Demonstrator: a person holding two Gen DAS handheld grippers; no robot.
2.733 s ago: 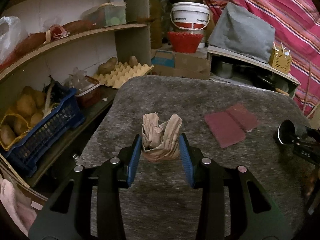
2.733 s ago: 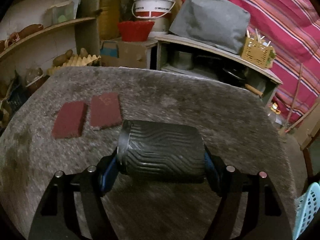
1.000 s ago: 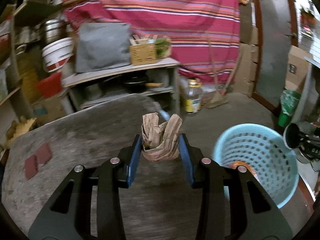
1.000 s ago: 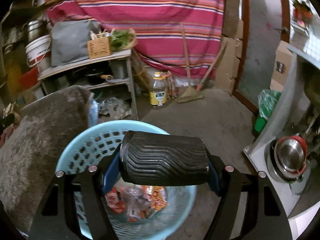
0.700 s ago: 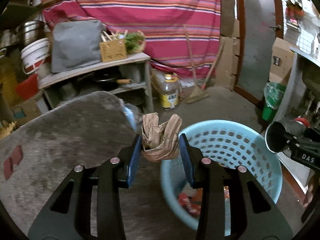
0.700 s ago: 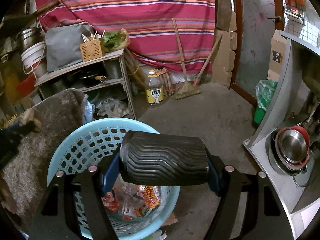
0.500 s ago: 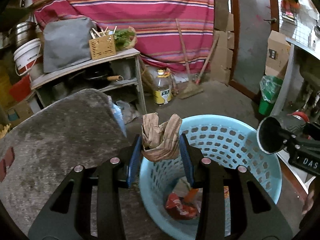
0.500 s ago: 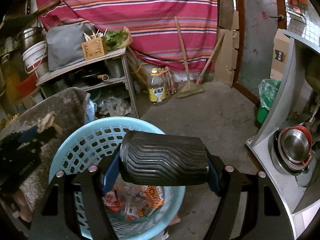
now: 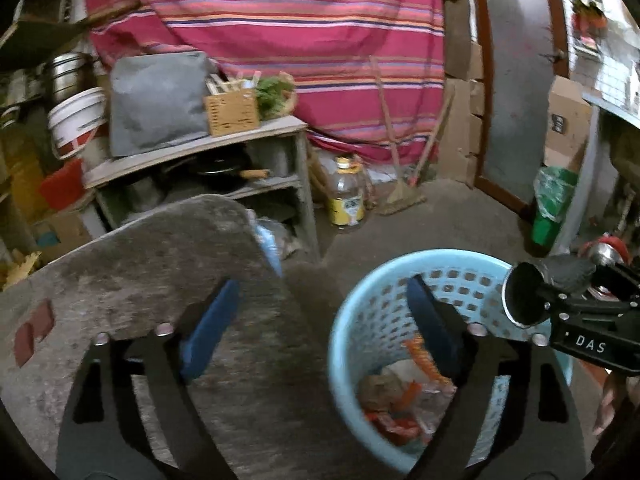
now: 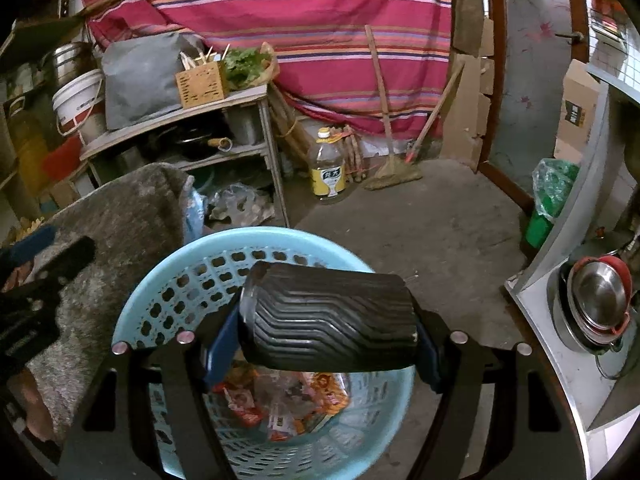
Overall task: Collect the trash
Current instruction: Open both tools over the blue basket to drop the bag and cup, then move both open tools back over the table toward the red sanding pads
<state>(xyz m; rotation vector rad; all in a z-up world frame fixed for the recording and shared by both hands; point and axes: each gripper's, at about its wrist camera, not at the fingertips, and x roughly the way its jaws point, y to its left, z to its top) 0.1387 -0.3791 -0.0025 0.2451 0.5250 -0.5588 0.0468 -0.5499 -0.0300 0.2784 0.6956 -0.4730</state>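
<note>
Cluttered storeroom, striped pink curtain (image 9: 280,20) at the back, grey felt-covered table (image 9: 140,264) under the left gripper (image 9: 320,320). Light blue perforated basket (image 9: 360,300) stands on the floor just past the table edge, below and ahead of both grippers, part full of trash: orange and red snack wrappers (image 10: 288,400) and a brownish crumpled bit low inside. Left gripper jaws are opening, wide apart, nothing between them; its left blue pad (image 9: 208,332) is over the table, its right pad over the basket's mouth. Right gripper (image 10: 320,344) is clamped on a black ribbed cylinder (image 10: 328,320), held crosswise directly above the basket opening. In the left view that cylinder's open end shows at far right, beside the basket rim. Two small red pads (image 9: 34,332) lie on the table well left of the left gripper. Beyond the basket: yellow-labelled bottle (image 10: 328,172), broom (image 10: 392,168), shelf unit (image 10: 180,120) with wooden box and greens. Steel bowls (image 10: 596,300) sit on a counter right of the right gripper.
</note>
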